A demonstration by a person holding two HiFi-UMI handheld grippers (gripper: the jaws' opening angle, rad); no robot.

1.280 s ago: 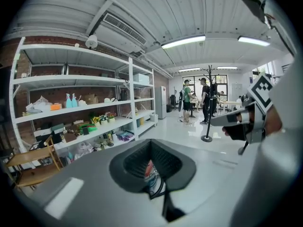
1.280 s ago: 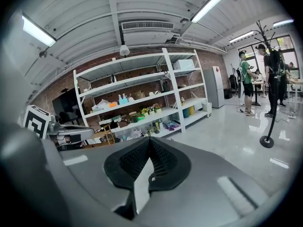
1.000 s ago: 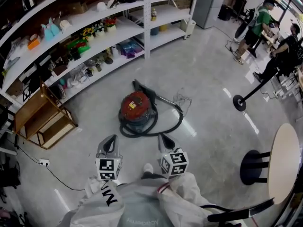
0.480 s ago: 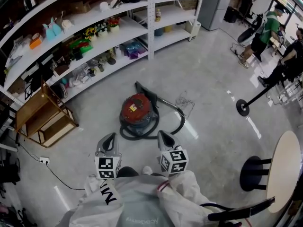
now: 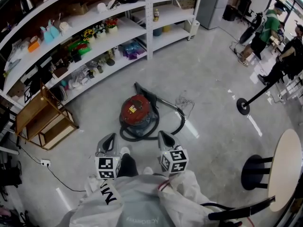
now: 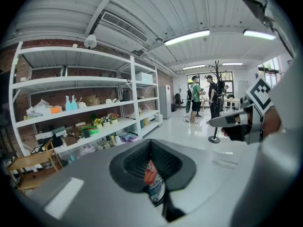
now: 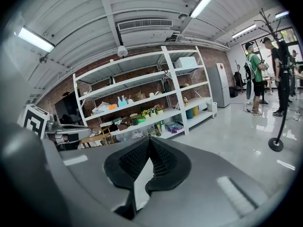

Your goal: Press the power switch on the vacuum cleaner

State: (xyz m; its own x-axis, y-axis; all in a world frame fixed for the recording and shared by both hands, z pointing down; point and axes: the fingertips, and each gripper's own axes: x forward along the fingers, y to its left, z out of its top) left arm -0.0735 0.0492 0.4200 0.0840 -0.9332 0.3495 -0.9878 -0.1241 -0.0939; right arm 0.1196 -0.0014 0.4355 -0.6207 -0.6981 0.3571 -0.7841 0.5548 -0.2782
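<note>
White jacket (image 5: 137, 207), black lettering; grey left gripper (image 5: 111, 138), right gripper (image 5: 162, 135), black-and-white marker cubes (image 5: 108, 168)

A: Way fwd to the vacuum cleaner (image 5: 137, 109)?
B: Bare floor (image 5: 208, 79) btwn it and the left gripper (image 5: 111, 140) and right gripper (image 5: 164, 137). Only its black hose (image 5: 177, 124) lay flat, looped round the near side.
A: Sides?
B: Left: wooden rack (image 5: 40, 122) and long shelves (image 5: 94, 37), well apart from the vac. Right: wide open floor, then a pole stand (image 5: 243, 106) and a round table (image 5: 286, 160) at the edge.
A: Anyone close?
B: No. Two people (image 5: 265, 27) stood far off, top right.
</note>
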